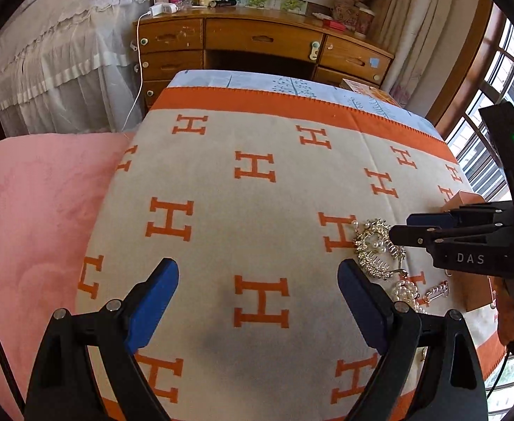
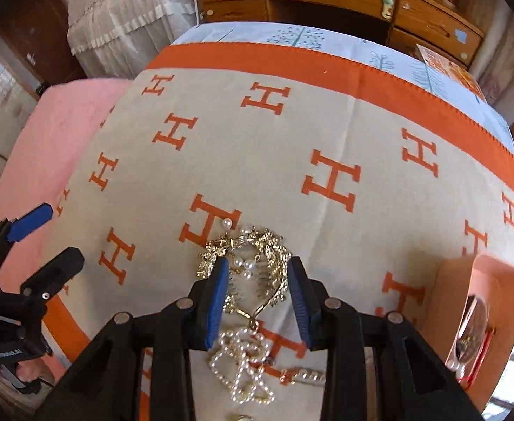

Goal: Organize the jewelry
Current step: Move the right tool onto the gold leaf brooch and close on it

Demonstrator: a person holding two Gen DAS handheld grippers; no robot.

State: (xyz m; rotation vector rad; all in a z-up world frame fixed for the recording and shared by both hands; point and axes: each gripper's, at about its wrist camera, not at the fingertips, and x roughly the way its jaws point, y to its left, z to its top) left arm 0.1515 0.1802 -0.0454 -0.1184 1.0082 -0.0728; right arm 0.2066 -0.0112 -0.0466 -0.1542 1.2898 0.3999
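Note:
A gold leaf hair comb with pearls (image 2: 253, 263) lies on the H-patterned blanket (image 2: 327, 122). My right gripper (image 2: 258, 273) is open with its blue pads either side of the comb, not closed on it. A pearl bracelet (image 2: 242, 365) and a small pearl clip (image 2: 302, 375) lie just behind it. An orange jewelry box (image 2: 481, 301) stands open at the right with items inside. My left gripper (image 1: 258, 280) is open and empty over bare blanket, left of the comb (image 1: 376, 245); the right gripper (image 1: 400, 231) reaches in there from the right.
A pink plush cover (image 1: 28, 217) lies left of the blanket. A wooden desk with drawers (image 1: 264, 42) stands beyond the bed, with a white lace cover (image 1: 57, 56) at the left and windows (image 1: 502, 105) at the right.

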